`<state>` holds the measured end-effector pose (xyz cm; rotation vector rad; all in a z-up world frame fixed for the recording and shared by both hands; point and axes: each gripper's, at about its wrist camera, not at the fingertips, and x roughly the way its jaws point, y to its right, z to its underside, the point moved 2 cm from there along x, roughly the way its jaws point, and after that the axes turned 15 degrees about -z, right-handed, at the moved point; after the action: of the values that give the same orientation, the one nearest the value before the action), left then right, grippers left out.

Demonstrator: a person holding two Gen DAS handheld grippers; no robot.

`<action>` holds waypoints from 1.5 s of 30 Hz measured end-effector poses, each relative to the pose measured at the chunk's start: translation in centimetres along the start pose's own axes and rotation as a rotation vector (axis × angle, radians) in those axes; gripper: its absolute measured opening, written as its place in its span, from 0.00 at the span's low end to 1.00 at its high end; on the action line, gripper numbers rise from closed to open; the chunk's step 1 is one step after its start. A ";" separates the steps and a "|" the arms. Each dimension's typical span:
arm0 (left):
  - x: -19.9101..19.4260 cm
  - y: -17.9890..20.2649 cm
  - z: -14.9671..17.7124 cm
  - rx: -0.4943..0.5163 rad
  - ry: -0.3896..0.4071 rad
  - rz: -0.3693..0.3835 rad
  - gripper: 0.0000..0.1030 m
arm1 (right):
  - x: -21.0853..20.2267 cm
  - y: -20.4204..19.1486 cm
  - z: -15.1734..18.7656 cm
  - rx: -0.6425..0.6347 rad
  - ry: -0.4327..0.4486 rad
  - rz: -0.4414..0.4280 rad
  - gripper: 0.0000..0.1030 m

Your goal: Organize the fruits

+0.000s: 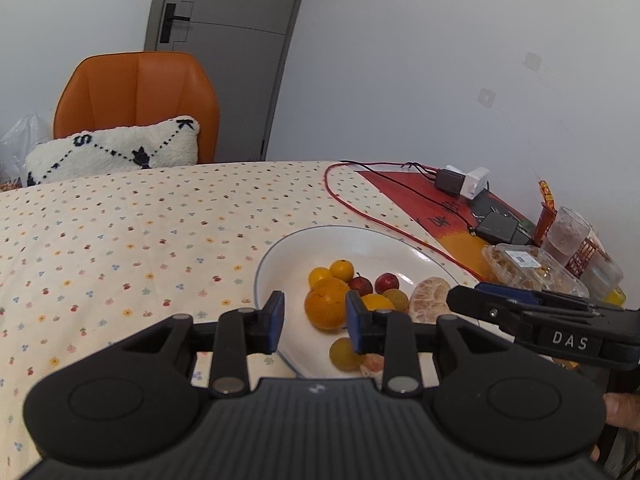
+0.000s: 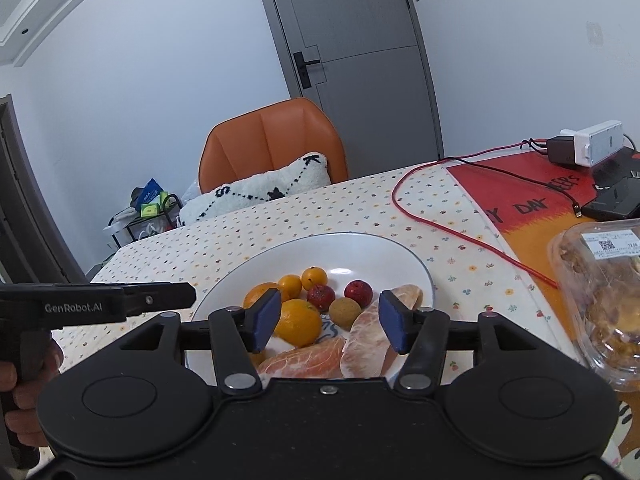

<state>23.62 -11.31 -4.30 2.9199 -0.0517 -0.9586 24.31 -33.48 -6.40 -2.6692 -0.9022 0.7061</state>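
Note:
A white plate (image 1: 280, 248) (image 2: 360, 238) on the dotted tablecloth holds the fruit. On it lie a large orange (image 1: 326, 304) (image 2: 298, 322), small oranges (image 1: 342, 269) (image 2: 314, 277), two red fruits (image 1: 387, 281) (image 2: 358, 290), a brownish round fruit (image 2: 346, 312) and peeled citrus pieces (image 1: 432, 298) (image 2: 368, 344). My left gripper (image 1: 316, 322) hovers open above the plate's near edge, nothing between its fingers. My right gripper (image 2: 330, 320) is open too, over the peeled pieces, holding nothing. Each gripper shows side-on in the other's view, the right gripper (image 1: 464, 302) and the left gripper (image 2: 188, 294).
A clear plastic food box (image 2: 600, 300) stands right of the plate, with cups (image 1: 568, 236) behind it. A red cable (image 2: 440, 224), chargers (image 2: 588, 146) and a red-orange mat lie at the back right. An orange chair (image 1: 136, 92) with a pillow stands beyond the table.

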 end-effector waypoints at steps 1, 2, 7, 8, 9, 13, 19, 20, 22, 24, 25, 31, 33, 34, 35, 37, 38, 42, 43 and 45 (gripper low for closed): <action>-0.1 -0.2 0.0 -0.003 -0.003 -0.006 0.31 | 0.0 0.0 0.1 0.000 -0.001 -0.001 0.56; -0.1 -0.4 0.0 -0.005 -0.006 -0.011 0.32 | 0.1 -0.1 0.1 0.000 -0.003 -0.002 0.56; -0.8 -1.2 0.2 -0.019 -0.010 -0.030 0.45 | 0.2 -0.7 0.4 -0.006 -0.012 -0.012 0.57; -0.9 -1.3 0.3 -0.020 -0.008 -0.032 0.46 | 0.2 -1.0 0.4 -0.009 -0.014 -0.013 0.58; -1.1 -1.5 0.4 -0.021 -0.008 -0.033 0.47 | 0.1 -1.2 0.5 -0.011 -0.015 -0.013 0.60; -1.7 -1.9 0.5 -0.031 -0.013 -0.037 0.54 | -0.2 -2.0 0.6 -0.019 -0.012 -0.010 0.68; -2.9 -2.9 1.0 -0.054 -0.002 -0.062 0.69 | -0.7 -3.1 0.7 -0.031 -0.010 -0.007 0.78; -3.1 -3.1 1.0 -0.059 -0.003 -0.065 0.71 | -0.8 -3.3 0.7 -0.034 -0.010 -0.005 0.79; -3.7 -3.5 1.2 -0.066 -0.003 -0.073 0.73 | -0.9 -3.8 0.8 -0.038 -0.009 -0.003 0.83; -4.2 -4.0 1.4 -0.071 -0.001 -0.089 0.76 | -1.1 -4.2 0.9 -0.040 -0.008 -0.005 0.86; -4.5 -4.2 1.5 -0.076 -0.001 -0.100 0.77 | -1.1 -4.4 0.9 -0.041 -0.008 -0.006 0.87; -6.2 -5.6 2.2 -0.100 -0.002 -0.137 0.86 | -1.8 -5.9 1.3 -0.056 -0.012 -0.005 0.97; -6.8 -5.9 2.4 -0.095 -0.001 -0.149 0.90 | -2.0 -6.5 1.4 -0.062 -0.011 -0.003 1.00; -7.1 -6.0 2.5 -0.094 0.000 -0.151 0.92 | -2.1 -6.7 1.4 -0.065 -0.012 -0.001 1.00; -7.4 -6.1 2.6 -0.093 0.001 -0.151 0.95 | -2.3 -7.0 1.4 -0.068 -0.014 0.001 1.00; -8.0 -6.3 2.7 -0.089 0.002 -0.152 0.97 | -2.5 -7.5 1.5 -0.072 -0.020 0.003 1.00; -8.4 -6.3 2.8 -0.085 0.004 -0.153 0.98 | -2.6 -7.7 1.5 -0.071 -0.023 0.002 1.00; -9.7 -6.6 3.1 -0.080 0.012 -0.161 1.00 | -3.2 -8.7 1.7 -0.079 -0.029 -0.001 1.00; -10.1 -6.7 3.2 -0.081 0.016 -0.163 1.00 | -3.4 -8.9 1.7 -0.084 -0.029 -0.001 1.00; -10.8 -6.9 3.3 -0.083 0.022 -0.167 1.00 | -3.8 -9.4 1.8 -0.089 -0.027 0.000 1.00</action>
<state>13.04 -4.06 -1.08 2.8940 0.2315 -0.9252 16.02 -28.32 -3.14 -2.7432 -0.9626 0.7200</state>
